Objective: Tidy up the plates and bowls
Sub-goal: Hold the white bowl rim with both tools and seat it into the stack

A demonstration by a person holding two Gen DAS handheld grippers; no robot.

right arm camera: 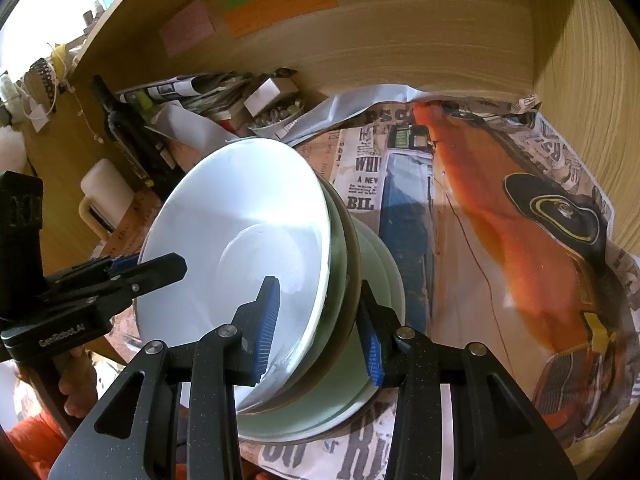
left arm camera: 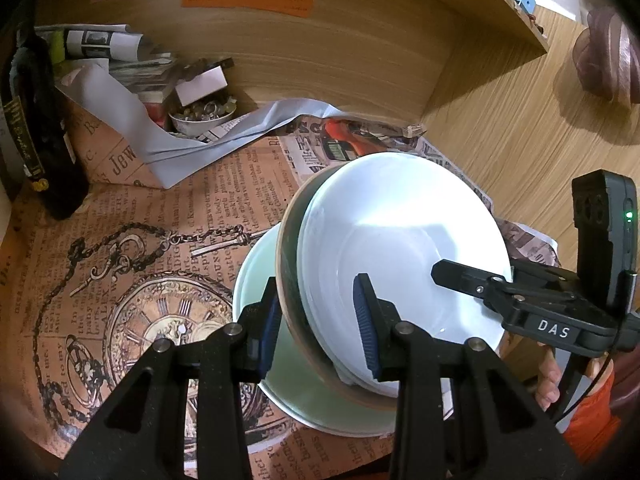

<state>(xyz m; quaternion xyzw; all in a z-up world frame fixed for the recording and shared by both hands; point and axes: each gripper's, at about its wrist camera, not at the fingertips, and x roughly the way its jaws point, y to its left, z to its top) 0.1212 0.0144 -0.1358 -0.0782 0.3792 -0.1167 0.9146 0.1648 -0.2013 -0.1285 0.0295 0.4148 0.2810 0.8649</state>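
Note:
A white bowl [left arm camera: 400, 240] [right arm camera: 240, 220] sits nested in a dark bowl with a brown rim [left arm camera: 290, 248] [right arm camera: 352, 248]. The pair is tilted and held from both sides. My left gripper [left arm camera: 320, 324] is shut on the near rim of both bowls, one blue pad inside the white bowl and one outside the dark one. My right gripper [right arm camera: 320, 332] grips the opposite rim the same way. A pale green plate [left arm camera: 256, 272] [right arm camera: 384, 280] lies on the newspaper right beneath them. Whether the dark bowl touches it I cannot tell.
Newspaper sheets [left arm camera: 140, 240] [right arm camera: 500, 240] cover the wooden table. At the back stand a dark bottle [left arm camera: 40, 128], a small bowl of trinkets [left arm camera: 200, 116], rolled papers and a white mug [right arm camera: 106, 196]. A wooden wall [left arm camera: 340, 52] closes the rear. A person's hand [left arm camera: 548, 380] holds each gripper.

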